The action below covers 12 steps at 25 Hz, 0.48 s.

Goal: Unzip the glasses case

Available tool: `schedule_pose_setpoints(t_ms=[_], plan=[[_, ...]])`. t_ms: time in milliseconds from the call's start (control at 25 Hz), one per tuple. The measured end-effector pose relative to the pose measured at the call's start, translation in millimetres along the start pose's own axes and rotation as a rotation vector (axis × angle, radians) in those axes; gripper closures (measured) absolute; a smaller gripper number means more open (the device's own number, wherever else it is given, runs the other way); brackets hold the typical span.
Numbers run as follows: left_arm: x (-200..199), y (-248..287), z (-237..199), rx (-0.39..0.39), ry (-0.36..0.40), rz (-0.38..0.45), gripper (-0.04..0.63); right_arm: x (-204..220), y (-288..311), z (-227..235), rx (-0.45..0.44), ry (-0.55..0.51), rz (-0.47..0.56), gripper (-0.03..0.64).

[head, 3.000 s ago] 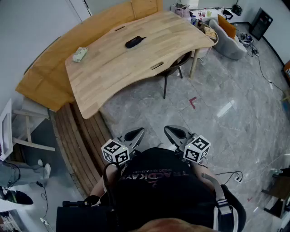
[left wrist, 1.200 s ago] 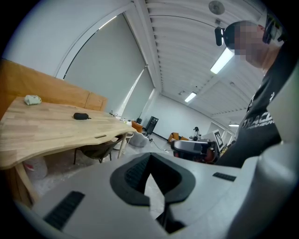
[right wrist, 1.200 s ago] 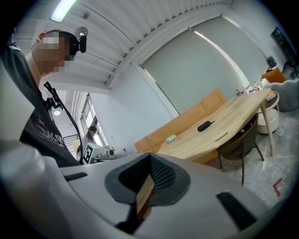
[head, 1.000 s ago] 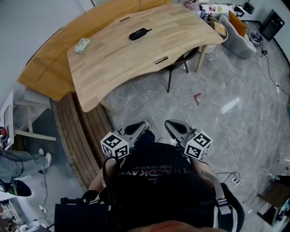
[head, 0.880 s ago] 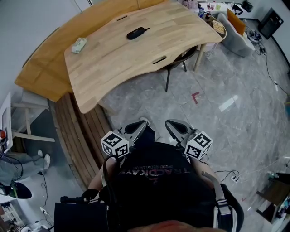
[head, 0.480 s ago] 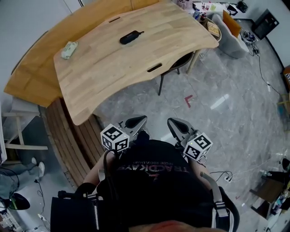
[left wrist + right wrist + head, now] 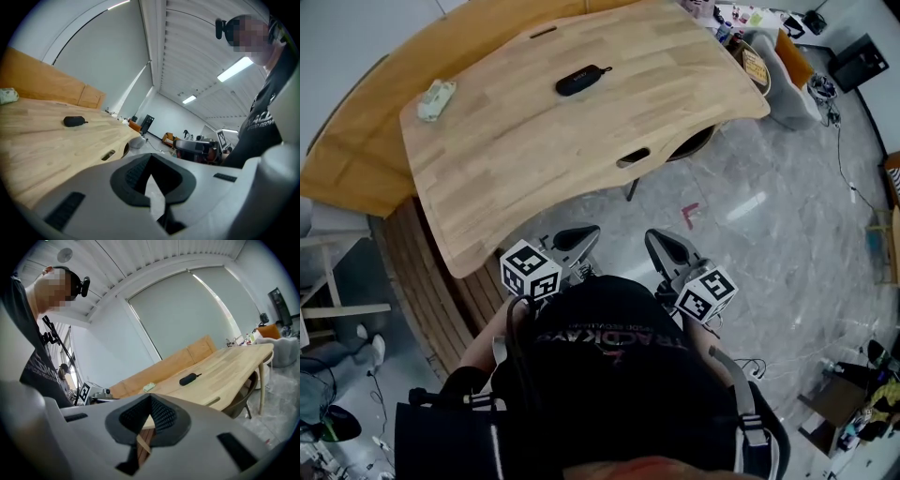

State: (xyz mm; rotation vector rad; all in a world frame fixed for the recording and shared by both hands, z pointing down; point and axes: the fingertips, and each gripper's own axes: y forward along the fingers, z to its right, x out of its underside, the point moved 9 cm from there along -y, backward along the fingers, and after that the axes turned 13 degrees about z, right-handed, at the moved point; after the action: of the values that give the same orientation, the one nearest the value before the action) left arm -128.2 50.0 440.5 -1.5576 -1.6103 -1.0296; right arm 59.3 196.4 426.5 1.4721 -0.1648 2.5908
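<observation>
The black zipped glasses case (image 7: 581,80) lies on the far part of the light wooden table (image 7: 534,150); it also shows small in the left gripper view (image 7: 75,121) and the right gripper view (image 7: 188,378). My left gripper (image 7: 581,234) and right gripper (image 7: 658,242) are held side by side in front of my chest, just short of the table's near edge and well away from the case. Both are shut with nothing between the jaws, as the left gripper (image 7: 151,187) and right gripper (image 7: 149,425) show in their own views.
A small pale green object (image 7: 436,97) lies at the table's far left. A dark chair (image 7: 689,145) is tucked under the table's right side. Wooden slats (image 7: 403,272) run along the floor at the left. A grey armchair (image 7: 792,80) stands far right.
The table has drawn nearer and larger in the head view. Both shut grippers have moved toward its near edge, still side by side.
</observation>
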Motion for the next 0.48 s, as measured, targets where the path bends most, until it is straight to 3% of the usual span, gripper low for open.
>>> schedule_pose_setpoints(t_ms=[280, 480], plan=[[-16, -15, -35, -0.062, -0.021, 0.059, 0.594, -4, 54, 4, -0.057, -0.011, -0.077, 0.606], [-19, -33, -47, -0.149, -0.047, 0.097, 0.594, -9, 89, 9, -0.114, -0.019, -0.123, 0.606]])
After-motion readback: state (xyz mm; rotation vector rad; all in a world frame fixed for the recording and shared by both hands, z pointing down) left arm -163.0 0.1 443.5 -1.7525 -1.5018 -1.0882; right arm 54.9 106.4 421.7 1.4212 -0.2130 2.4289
